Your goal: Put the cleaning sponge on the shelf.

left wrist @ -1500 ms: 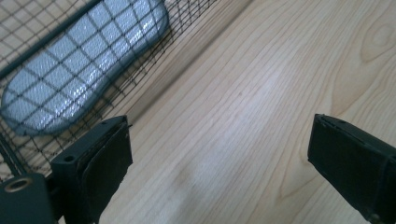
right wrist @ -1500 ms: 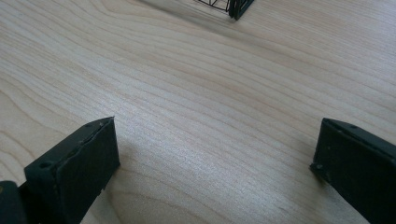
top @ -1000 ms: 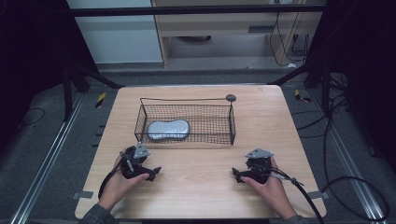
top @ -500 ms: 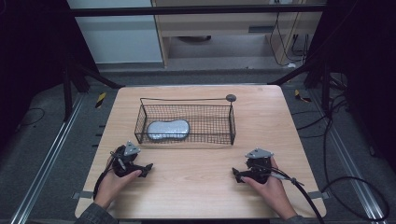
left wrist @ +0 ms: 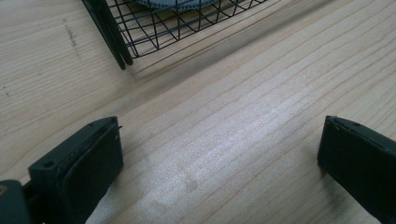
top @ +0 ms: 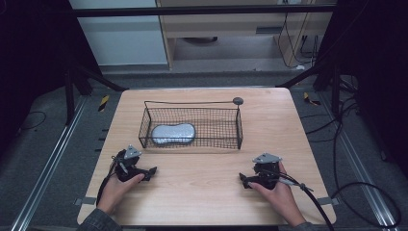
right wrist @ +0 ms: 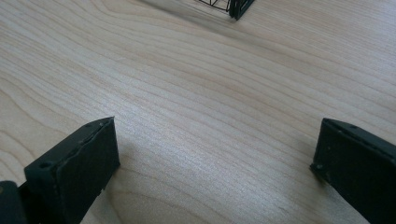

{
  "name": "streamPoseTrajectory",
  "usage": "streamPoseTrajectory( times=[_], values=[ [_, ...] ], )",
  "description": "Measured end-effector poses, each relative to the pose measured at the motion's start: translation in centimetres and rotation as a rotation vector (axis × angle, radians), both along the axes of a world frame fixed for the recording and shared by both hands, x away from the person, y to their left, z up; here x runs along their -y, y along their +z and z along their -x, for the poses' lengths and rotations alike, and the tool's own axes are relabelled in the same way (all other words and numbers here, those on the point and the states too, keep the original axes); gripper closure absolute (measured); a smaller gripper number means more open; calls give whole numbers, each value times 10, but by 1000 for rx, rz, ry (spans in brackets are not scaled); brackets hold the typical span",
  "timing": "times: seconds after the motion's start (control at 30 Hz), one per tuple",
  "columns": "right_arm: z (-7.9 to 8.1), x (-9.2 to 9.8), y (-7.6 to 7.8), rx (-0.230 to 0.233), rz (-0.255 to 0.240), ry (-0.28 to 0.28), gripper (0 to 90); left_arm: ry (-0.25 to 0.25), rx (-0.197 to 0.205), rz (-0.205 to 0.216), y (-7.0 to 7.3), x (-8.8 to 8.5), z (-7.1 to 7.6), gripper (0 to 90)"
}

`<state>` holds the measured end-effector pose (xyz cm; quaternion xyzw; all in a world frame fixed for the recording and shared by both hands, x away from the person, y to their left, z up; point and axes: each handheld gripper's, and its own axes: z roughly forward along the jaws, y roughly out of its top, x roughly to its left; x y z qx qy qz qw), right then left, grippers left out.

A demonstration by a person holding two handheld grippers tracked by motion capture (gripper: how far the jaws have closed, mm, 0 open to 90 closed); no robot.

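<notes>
Looking down from the high view: I have a pale wooden table [top: 202,192] with a black wire basket [top: 191,126] standing on its far half.
Basket contents: a flat grey oblong pouch [top: 173,133] lies on the basket floor, toward its left end; I cannot tell what it is made of.
Basket handle: a thin wire runs along the far rim and ends in a small dark knob [top: 237,100] at the far right corner.
Left gripper [top: 150,171]: it sits low over the near left part of the table, well apart from the basket, held in my left hand [top: 115,190].
Left jaws: spread wide in the left gripper view, with bare wood grain between them; a near corner of the basket and an edge of the pouch show at the top of that view.
Right gripper [top: 243,180]: near right part of the table, held in my right hand [top: 279,195], with its cable [top: 312,202] trailing off the near right edge.
Right jaws: spread wide in the right gripper view, gripping nothing; a basket corner peeks in at the top.
Gripper spacing: the two are well apart, one at each side, both nearer me than the basket.
</notes>
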<state>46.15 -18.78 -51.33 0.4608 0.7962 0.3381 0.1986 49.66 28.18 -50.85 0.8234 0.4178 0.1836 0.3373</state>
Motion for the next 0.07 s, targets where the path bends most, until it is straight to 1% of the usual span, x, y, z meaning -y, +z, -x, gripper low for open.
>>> streamPoseTrajectory(
  times=[0.07],
  values=[
    [0, 0, 0, 0, 0, 0, 4, 0, 0, 0, 0, 0, 0, 0]
  ],
)
